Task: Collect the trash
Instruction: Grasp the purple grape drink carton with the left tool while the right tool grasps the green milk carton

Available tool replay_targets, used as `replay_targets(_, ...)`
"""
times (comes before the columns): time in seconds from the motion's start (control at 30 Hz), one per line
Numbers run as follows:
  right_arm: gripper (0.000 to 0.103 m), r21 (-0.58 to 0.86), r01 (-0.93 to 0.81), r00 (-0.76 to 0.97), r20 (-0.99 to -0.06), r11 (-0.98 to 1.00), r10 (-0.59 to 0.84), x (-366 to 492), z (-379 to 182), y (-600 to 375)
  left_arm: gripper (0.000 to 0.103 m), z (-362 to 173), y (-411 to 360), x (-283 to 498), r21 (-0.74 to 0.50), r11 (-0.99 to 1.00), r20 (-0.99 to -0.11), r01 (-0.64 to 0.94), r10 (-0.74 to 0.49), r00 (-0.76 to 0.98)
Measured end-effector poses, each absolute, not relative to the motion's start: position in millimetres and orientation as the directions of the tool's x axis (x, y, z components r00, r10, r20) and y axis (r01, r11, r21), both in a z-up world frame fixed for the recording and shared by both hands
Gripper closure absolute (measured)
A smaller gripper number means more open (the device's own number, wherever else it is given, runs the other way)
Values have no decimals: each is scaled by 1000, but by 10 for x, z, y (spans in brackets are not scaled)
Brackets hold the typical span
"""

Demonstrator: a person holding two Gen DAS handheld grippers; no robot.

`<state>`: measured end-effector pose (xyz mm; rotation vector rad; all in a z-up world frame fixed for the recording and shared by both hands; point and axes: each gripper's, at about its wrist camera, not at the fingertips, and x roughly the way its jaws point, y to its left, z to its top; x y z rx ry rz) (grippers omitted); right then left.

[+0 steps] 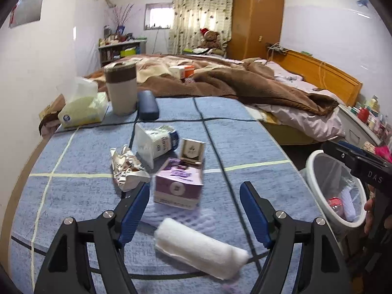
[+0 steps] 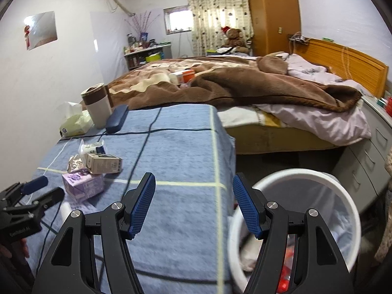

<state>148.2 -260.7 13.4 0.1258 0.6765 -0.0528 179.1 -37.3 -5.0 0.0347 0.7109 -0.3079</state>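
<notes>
Tabletop (image 1: 73, 196) is wearing a blue towel with a grid of pale and dark lines. Trash is lying mid-surface: purple box (image 1: 177, 183), crumpled wrapper (image 1: 127, 169), milk carton (image 1: 156, 142), small open box (image 1: 193, 152); a white roll (image 1: 198, 245) is sitting nearer. Left tool (image 1: 194, 210) is hovering with jaws spread, gripping nothing. Right tool (image 2: 193, 205) is likewise gaping, empty, at the tabletop edge beside the white bin (image 2: 306, 178). An unmade bed (image 2: 245, 83) is filling the room behind.
</notes>
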Motion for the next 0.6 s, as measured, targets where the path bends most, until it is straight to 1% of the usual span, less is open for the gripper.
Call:
replay_targets(0.13, 36, 101, 63, 769, -639, 993, 16, 1637, 113, -2497, 24, -121, -381, 1943, -68, 950, -662, 306, -272, 699)
replay_targets(0.23, 36, 120, 37, 760, -648, 992, 50, 1757, 102, -2429, 24, -195, -407, 2065, -30, 952, -679, 304, -242, 693)
replay_targets(0.37, 36, 136, 15, 748, -659, 991, 79, 1910, 93, -2322, 24, -296, -434, 2244, -40, 944, -713, 327, -256, 653)
replay_targets(0.47, 36, 141, 15, 741, -667, 990, 84, 1990, 78, -2274, 24, -374, -459, 2344, -3, 949, -734, 316, -217, 644)
replay_targets(0.57, 36, 152, 14, 732, -674, 988, 94, 2058, 56, -2244, 24, -433, -445, 2436, -48, 942, -751, 332, -254, 610)
replay_targets(0.6, 36, 158, 13, 727, -679, 987, 99, 2081, 41, -2230, 27, -444, -427, 2460, -69, 939, -752, 336, -270, 601)
